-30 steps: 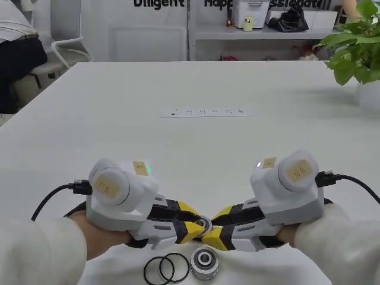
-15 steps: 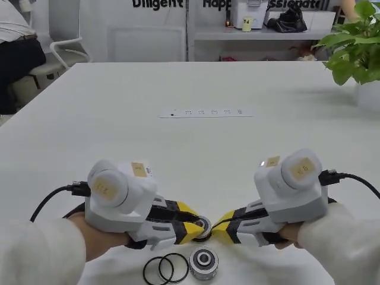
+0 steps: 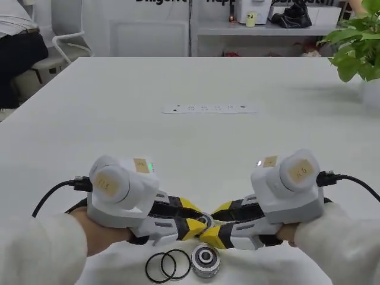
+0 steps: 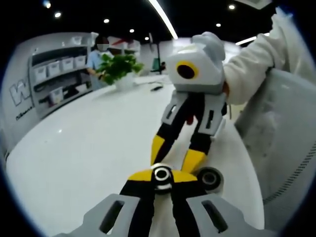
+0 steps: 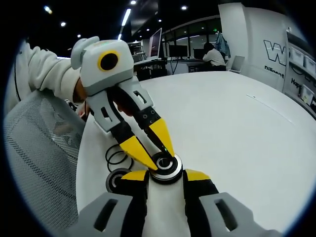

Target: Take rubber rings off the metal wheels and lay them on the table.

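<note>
Two rubber rings [image 3: 168, 265] lie overlapping on the tabletop [image 3: 196, 148], close to the person. Just to their right a second wheel [image 3: 205, 261] lies flat, its rim looking like bare metal, so probably stripped.

Between the two grippers a metal wheel [image 3: 205, 221] is held just above the tabletop. The right gripper [image 3: 209, 233] has its jaws on either side of it, gripping. The left gripper [image 3: 191, 225] has its jaws drawn narrow, tips pinched at the wheel's rim; whether on rubber or metal I can't tell. There is a dark band round that rim in the right gripper view, so likely a ring is still on.

Judgement: two rings off, this wheel in hand.

Writing: tan labels [image 3: 107, 185] on the gripper housings, handwritten and unreadable. The wall lettering [image 5: 277, 49] starts with a big "W"; the line beneath is too small to read.
</note>
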The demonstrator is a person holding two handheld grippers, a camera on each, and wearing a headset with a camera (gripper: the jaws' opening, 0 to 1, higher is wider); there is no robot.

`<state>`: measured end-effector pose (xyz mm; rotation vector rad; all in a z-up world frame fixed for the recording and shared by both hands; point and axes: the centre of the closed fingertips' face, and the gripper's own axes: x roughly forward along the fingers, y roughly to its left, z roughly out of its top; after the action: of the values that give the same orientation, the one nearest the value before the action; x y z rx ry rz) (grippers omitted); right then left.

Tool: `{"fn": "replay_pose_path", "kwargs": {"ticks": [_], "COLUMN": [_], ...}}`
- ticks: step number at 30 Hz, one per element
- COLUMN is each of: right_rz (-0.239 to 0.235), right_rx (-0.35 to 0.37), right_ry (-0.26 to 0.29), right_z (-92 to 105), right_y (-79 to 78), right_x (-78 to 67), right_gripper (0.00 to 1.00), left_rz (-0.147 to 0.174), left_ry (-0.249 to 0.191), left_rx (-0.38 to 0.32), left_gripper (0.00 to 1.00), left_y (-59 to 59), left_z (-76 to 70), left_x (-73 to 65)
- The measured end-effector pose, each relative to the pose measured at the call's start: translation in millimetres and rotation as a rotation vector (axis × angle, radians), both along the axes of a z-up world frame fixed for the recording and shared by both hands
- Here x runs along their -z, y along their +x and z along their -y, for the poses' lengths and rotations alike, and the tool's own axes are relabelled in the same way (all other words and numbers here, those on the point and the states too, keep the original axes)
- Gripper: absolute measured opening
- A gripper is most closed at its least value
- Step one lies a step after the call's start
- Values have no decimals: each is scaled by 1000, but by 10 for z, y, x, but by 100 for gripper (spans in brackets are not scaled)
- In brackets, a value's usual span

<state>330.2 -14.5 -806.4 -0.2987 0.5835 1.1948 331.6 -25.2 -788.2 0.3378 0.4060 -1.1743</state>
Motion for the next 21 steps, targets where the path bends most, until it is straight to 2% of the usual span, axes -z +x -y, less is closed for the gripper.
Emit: {"fn": "replay_pose_path", "kwargs": {"ticks": [5,15,17,19,20,21], "right_rz": [-21,-41,-48,-43,-57,-75], "right_rx": [-4,0,2,7,16,21], "right_ry": [16,12,5,-19,5,0], "right_z": [30,74,106,176,163,160], "right_y": [-17,-41,-47,-45,-38,-43], "right_x": [-33,-26,-11,38,22,33], "right_gripper": [22,19,17,3,2,2], "left_rz": [3,-6,-6,-5,-6,-6], "left_ry": [-3,-13,-13,-12,-13,-13], "left_rx": [9,7,6,7,7,8], "left_gripper": [13,13,13,13,13,13], "left_y": [-2,-8,-8,-8,-11,-12], "left_z": [-1,2,3,1,4,6], "left_x": [0,4,4,4,6,7]}}
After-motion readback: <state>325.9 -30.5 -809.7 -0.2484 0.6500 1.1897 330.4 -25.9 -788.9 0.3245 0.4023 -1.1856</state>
